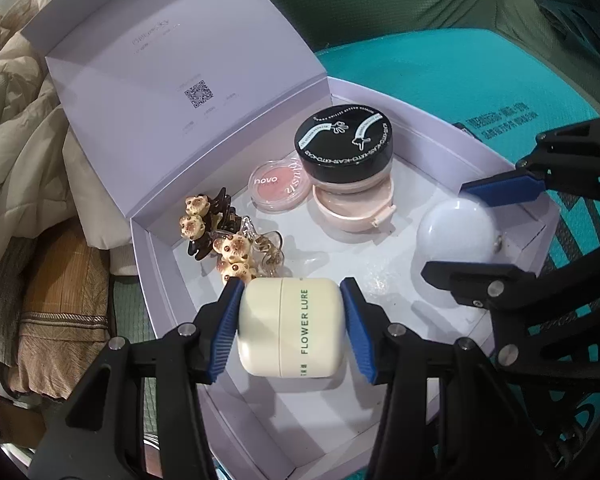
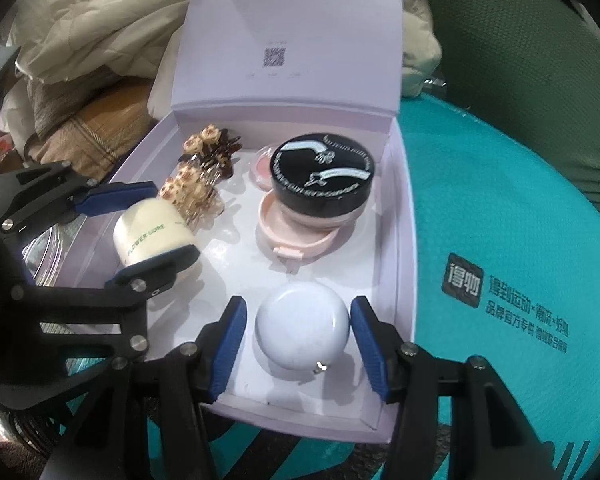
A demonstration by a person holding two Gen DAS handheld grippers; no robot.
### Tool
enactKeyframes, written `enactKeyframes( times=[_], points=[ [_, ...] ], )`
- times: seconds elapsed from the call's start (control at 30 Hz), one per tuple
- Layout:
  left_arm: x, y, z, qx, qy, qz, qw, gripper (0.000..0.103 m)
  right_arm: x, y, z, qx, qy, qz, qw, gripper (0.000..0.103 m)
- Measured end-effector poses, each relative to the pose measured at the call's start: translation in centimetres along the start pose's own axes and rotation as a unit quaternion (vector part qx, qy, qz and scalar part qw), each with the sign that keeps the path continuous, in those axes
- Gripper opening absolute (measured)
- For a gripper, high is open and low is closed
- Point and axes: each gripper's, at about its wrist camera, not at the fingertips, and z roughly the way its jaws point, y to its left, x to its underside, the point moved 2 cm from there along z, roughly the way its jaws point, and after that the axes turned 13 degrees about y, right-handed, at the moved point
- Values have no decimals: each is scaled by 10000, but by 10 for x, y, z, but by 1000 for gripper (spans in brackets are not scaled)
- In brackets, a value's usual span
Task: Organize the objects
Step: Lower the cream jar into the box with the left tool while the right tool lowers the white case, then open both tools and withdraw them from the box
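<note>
Where "FLOWER LURE" reads, left tool (image 1: 292,324) grips cream case (image 1: 296,328) — boxed.

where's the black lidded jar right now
The round black-lidded jar sits toward the back of the open lavender box, stacked on a pink round compact, with a clear pink blush pot just to its left.

The left gripper (image 1: 291,324) has its blue pads pressed against what it holds, while the right gripper (image 2: 302,344), near right, stands slightly parted, pads not touching.
</note>
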Motion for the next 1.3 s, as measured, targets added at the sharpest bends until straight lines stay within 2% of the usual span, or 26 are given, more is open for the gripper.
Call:
enactKeyframes(
  times=[0.1, 0.23, 0.37, 0.5, 0.63, 0.67, 0.7, 0.77, 0.87, 1.0, 1.1, 1.17, 1.3],
  points=[
    [3, 19, 0, 32, -141, -66, 9999, 48, 1, -2, -1, 38, -215, 92, 9997, 54],
    [3, 20, 0, 44, -291, -142, 9995, 48, 3, -6, -3, -42, -492, 233, 9985, 53],
    [2, 24, -6, 101, -496, -232, 9984, 48, 3, -9, -5, -149, -550, 351, 9978, 53],
    [0, 23, -9, -24, -719, -192, 9972, 49, 5, -10, -9, -204, -570, 421, 9973, 53],
    [3, 25, -21, -126, -920, -260, 9953, 56, 10, -11, -14, -200, -593, 419, 9972, 53],
    [4, 27, -23, -101, -932, -301, 9951, 59, 10, -11, -16, -159, -608, 427, 9971, 54],
    [4, 29, -24, -80, -931, -347, 9950, 62, 11, -12, -18, -75, -622, 471, 9969, 61],
    [4, 32, -24, -91, -891, -466, 9949, 72, 12, -14, -21, -164, -642, 498, 9966, 64],
    [6, 39, -27, -27, -916, -623, 9938, 78, 13, -14, -28, -164, -696, 506, 9962, 67],
    [10, 46, -35, 18, -952, -836, 9919, 85, 13, -13, -40, 114, -877, 552, 9946, 87],
    [15, 51, -43, 20, -968, -998, 9903, 87, 13, -16, -50, 16, -1035, 636, 9926, 89],
    [20, 56, -49, 47, -974, -1139, 9887, 93, 13, -16, -55, 4, -1081, 636, 9921, 90],
    [31, 63, -61, 253, -1011, -1486, 9834, 94, 17, -11, -64, 30, -1208, 569, 9910, 90]
  ],
)
